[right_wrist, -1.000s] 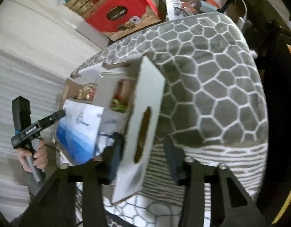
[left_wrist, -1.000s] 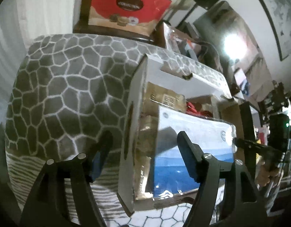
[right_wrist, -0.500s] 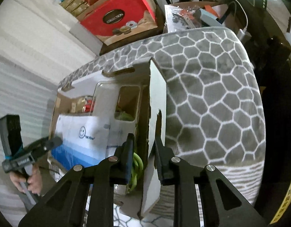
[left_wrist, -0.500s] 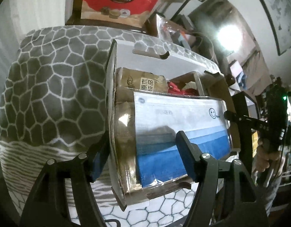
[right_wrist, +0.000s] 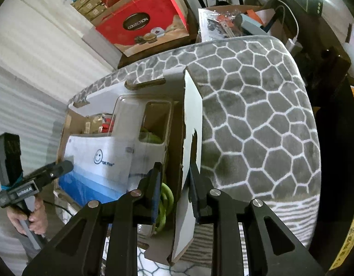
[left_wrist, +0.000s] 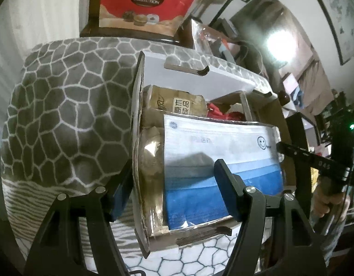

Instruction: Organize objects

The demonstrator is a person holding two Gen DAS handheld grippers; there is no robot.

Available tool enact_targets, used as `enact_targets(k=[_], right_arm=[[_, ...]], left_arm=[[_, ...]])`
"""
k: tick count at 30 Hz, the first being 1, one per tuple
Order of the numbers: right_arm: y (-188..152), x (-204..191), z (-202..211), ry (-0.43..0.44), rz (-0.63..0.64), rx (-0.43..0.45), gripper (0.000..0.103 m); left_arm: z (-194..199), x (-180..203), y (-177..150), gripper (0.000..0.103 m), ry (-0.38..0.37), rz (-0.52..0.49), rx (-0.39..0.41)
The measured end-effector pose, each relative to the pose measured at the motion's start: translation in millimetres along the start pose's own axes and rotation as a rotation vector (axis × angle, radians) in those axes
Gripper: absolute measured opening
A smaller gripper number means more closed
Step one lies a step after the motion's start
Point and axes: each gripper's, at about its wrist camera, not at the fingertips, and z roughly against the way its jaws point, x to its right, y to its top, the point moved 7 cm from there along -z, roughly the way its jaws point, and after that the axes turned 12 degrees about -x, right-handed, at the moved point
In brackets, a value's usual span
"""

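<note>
A white cardboard box (left_wrist: 200,80) is seen lying on a grey blanket (left_wrist: 62,119) with a white honeycomb pattern. The box is open at the top and is packed full. A white and blue packet (left_wrist: 223,161) with a smiley face on it is laid on top of the things inside. A brown paper bag (left_wrist: 177,102) is tucked behind the packet, and something red (left_wrist: 223,115) is seen next to the bag. A green cord (right_wrist: 164,204) is coiled in the end of the box, beside a clear plastic tray (right_wrist: 140,119). The left gripper (left_wrist: 172,191) is held wide apart, with one finger outside the left wall of the box and the other finger over the packet; nothing is squeezed by it. The right gripper (right_wrist: 174,184) is nearly closed, and the white end flap (right_wrist: 192,142) of the box is pinched between its two fingers. A red gift bag (right_wrist: 144,23) marked COLLECTION is seen standing behind the blanket. A hand (right_wrist: 27,218) is seen around the handle of the left gripper.
</note>
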Motion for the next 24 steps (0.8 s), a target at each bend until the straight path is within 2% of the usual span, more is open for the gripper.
enact_targets(k=[4, 6, 8, 11, 15, 17, 19, 22, 24], right_arm=[[0, 2, 3, 0.002, -0.002, 0.017, 0.025], [-2, 4, 11, -0.008, 0.002, 0.042, 0.03], [-7, 4, 24, -0.056, 0.016, 0.085, 0.04], [-18, -2, 44, -0.122, 0.043, 0.145, 0.045], [-37, -16, 61, -0.194, 0.083, 0.213, 0.057], [-50, -26, 66, -0.209, 0.106, 0.226, 0.065], [-58, -32, 67, -0.221, 0.115, 0.24, 0.069], [-73, -41, 70, -0.229, 0.115, 0.28, 0.079], [-81, -46, 69, -0.246, 0.107, 0.301, 0.079]], left_arm=[[6, -4, 0, 0.064, -0.016, 0.012, 0.016], [17, -8, 0, 0.07, -0.021, 0.031, 0.048], [33, -11, -1, 0.076, -0.068, 0.05, 0.088], [54, -10, -4, 0.081, -0.101, 0.048, 0.134], [68, -1, -16, 0.083, -0.006, -0.012, 0.191], [70, 4, -26, 0.084, 0.057, -0.042, 0.213], [70, 8, -37, 0.084, 0.105, -0.065, 0.223], [73, 11, -50, 0.086, 0.133, -0.071, 0.242], [75, 14, -58, 0.093, 0.14, -0.069, 0.266]])
